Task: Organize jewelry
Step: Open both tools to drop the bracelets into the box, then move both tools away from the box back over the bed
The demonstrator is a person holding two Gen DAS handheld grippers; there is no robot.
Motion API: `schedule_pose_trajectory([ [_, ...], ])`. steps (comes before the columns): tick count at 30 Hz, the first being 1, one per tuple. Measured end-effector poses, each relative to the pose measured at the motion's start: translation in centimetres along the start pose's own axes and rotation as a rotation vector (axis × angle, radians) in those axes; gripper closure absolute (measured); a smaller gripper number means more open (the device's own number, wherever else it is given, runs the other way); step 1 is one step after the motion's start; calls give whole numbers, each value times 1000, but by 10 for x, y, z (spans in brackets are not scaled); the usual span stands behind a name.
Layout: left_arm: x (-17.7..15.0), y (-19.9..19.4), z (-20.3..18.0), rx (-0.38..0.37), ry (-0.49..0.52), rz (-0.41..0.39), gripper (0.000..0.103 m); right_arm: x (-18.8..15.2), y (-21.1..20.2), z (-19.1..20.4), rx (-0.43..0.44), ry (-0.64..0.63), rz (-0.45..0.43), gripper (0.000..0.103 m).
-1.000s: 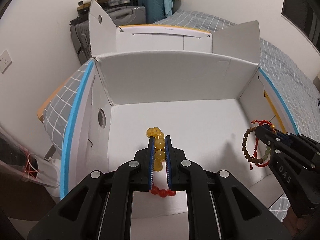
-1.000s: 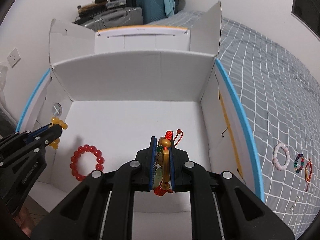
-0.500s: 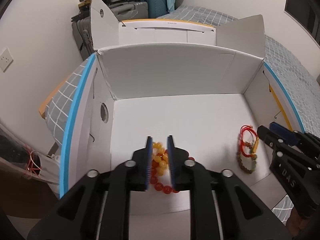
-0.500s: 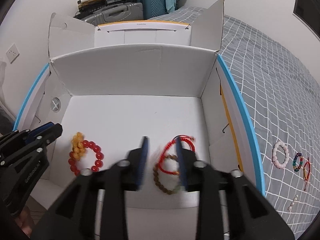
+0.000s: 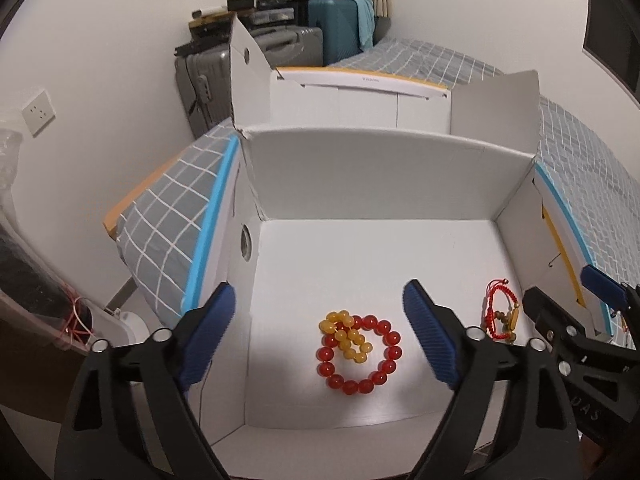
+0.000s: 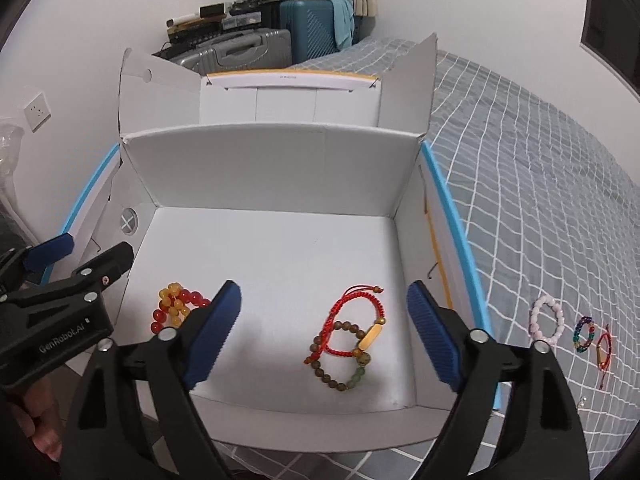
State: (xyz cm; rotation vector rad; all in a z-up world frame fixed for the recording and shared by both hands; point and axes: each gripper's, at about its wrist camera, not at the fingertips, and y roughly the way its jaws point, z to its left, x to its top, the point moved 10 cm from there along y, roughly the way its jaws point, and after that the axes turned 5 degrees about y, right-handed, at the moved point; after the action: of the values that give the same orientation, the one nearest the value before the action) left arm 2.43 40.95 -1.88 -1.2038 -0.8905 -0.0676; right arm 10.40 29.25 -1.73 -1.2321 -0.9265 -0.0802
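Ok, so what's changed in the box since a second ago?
Both grippers let go. The left gripper, jaws opening, dropped the yellow bead bracelet onto the red bead bracelet. The right gripper, also opening, released the red cord bracelet and brown bead bracelet onto the box floor. The white box and the bracelets on the bedspread stayed put.

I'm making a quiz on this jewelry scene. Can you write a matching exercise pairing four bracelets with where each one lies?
Things:
1. red bead bracelet
2. yellow bead bracelet
3. brown bead bracelet
4. pink bracelet

Places:
A. on the bedspread, outside the box
B. on the box floor, under a red cord bracelet
C. draped over the red beads
D. on the box floor, on the left, ringing part of another bracelet

Pairs: 1-D, 2-C, 3-B, 4-A
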Motion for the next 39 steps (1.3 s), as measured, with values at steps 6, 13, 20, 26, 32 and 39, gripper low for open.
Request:
schedule_pose_trajectory([
  [6,6,-15,-11,4,16,-48,6,2,-21,-19,-22,18,-56,10],
  [13,9,-28,-42,-39,39,-69,6,2,-45,-55,-57,66,-95,8],
  [20,18,-42,-94,-103,74,-104,6,-8,-71,-111,-107,121,-119,8],
  [26,22,-54,-159,-171,134,-119,6,-21,-92,-165,-156,178,-135,8],
  [32,22,-60,-208,-210,181,-123,6,-34,-107,-212,-194,230,-139,8],
  [39,22,-64,-271,-248,245,-127,6,-54,-116,-269,-227,294,-136,8],
])
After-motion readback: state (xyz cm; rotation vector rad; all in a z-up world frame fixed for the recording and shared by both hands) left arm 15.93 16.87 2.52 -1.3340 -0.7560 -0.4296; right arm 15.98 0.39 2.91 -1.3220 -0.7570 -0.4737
